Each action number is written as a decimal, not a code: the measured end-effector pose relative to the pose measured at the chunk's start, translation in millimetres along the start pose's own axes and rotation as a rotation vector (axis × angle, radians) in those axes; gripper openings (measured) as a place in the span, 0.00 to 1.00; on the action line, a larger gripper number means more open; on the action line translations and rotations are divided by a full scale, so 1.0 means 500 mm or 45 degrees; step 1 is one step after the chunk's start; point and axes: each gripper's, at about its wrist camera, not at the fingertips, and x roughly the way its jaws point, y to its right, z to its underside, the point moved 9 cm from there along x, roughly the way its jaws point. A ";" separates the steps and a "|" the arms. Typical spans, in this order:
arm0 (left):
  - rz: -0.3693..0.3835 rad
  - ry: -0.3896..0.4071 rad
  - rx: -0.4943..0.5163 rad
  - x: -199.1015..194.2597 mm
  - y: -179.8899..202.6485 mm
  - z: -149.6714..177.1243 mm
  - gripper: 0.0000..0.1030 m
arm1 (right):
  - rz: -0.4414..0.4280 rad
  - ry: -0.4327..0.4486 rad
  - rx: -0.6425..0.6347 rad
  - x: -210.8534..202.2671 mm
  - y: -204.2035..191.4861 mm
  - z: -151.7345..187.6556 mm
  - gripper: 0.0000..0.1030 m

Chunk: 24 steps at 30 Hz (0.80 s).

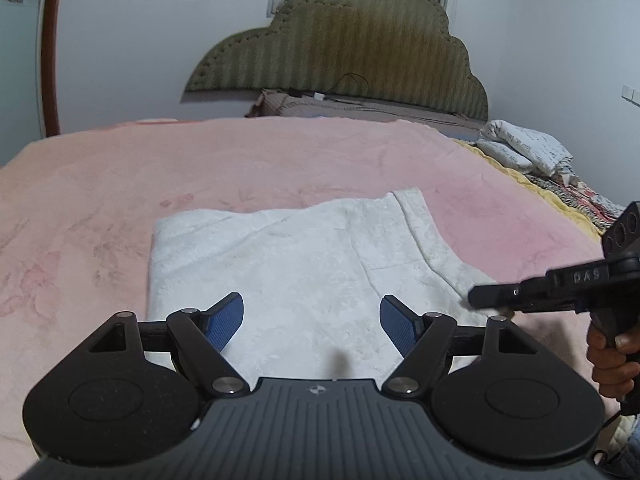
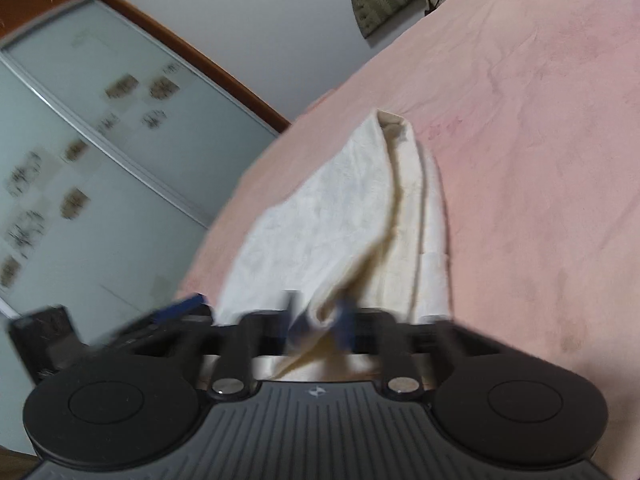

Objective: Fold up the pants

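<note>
White pants [image 1: 288, 264] are laid folded on a pink blanket [image 1: 120, 184] covering the bed, near its front edge. The left gripper [image 1: 312, 320] is held wide apart just above the near part of the pants, nothing between its blue pads [image 1: 226, 320]. The right gripper [image 2: 320, 320] is clamped tight on a pinched fold at the pants' right edge, which is lifted off the blanket. A hand [image 1: 612, 360] is seen on its handle. A headboard [image 1: 352, 48] stands behind.
</note>
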 end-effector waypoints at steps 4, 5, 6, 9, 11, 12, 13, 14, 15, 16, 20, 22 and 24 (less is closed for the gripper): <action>-0.036 0.056 -0.025 -0.020 -0.022 -0.019 0.75 | 0.015 0.056 -0.069 -0.032 -0.024 -0.006 0.08; -0.028 0.051 -0.033 -0.020 -0.026 -0.021 0.75 | 0.018 0.070 -0.081 -0.039 -0.030 -0.009 0.08; -0.020 0.040 -0.037 -0.018 -0.028 -0.020 0.76 | 0.028 0.074 -0.098 -0.044 -0.033 -0.010 0.08; -0.010 -0.038 -0.028 0.007 -0.027 0.004 0.77 | 0.153 0.006 -0.153 -0.015 -0.009 0.003 0.08; 0.017 -0.096 0.007 0.023 -0.017 0.028 0.77 | 0.183 -0.013 -0.133 -0.001 0.010 0.013 0.09; 0.023 -0.117 0.032 0.027 -0.012 0.038 0.77 | 0.171 -0.003 -0.110 -0.004 0.011 0.011 0.09; 0.021 -0.137 0.063 0.031 -0.007 0.046 0.77 | 0.163 0.004 -0.102 -0.007 0.008 0.008 0.10; 0.016 -0.154 0.104 0.034 -0.003 0.055 0.77 | 0.173 0.004 -0.120 -0.012 0.005 0.006 0.11; 0.009 -0.149 0.134 0.031 -0.001 0.057 0.77 | 0.208 0.012 -0.151 -0.018 0.000 0.002 0.12; 0.001 -0.121 0.146 0.025 -0.003 0.055 0.77 | 0.264 0.034 -0.193 -0.026 -0.005 -0.006 0.13; -0.052 -0.047 0.038 0.004 -0.047 0.029 0.78 | 0.290 0.125 -0.371 -0.042 -0.065 -0.030 0.13; -0.059 -0.076 -0.025 0.006 -0.071 0.029 0.78 | 0.187 0.074 -0.408 -0.018 -0.093 -0.020 0.13; -0.040 -0.163 -0.032 0.017 -0.074 0.049 0.78 | 0.214 -0.004 -0.458 0.015 -0.093 0.001 0.13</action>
